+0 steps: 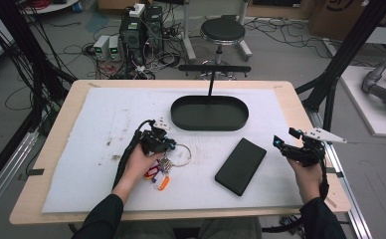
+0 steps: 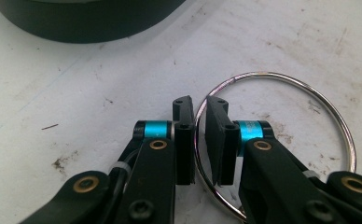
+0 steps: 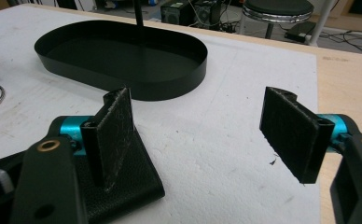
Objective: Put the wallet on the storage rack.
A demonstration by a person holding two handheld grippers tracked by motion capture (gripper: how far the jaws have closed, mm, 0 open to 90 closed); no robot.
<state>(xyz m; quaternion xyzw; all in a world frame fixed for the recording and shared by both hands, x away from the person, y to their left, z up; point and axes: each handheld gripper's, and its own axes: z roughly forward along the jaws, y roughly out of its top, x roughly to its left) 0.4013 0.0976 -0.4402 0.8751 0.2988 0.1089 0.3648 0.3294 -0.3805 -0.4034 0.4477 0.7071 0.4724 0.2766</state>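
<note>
So the left tongs (image 2: 198, 135) are pinching the wire of the silver key ring (image 2: 281, 140) — ring lies flat on the white mat (image 1: 106, 119) of the counter, colored tags (image 1: 157, 177) trailing toward the person. Right tongs (image 3: 207, 135) hover spread wide near the black wallet (image 1: 241, 166) — oval black tray (image 1: 210, 113) sits behind.

Silver key ring (image 2: 272, 140) with coloured tags (image 1: 157, 177), flat on white mat (image 1: 106, 184), black tray (image 1: 210, 113) behind
</note>
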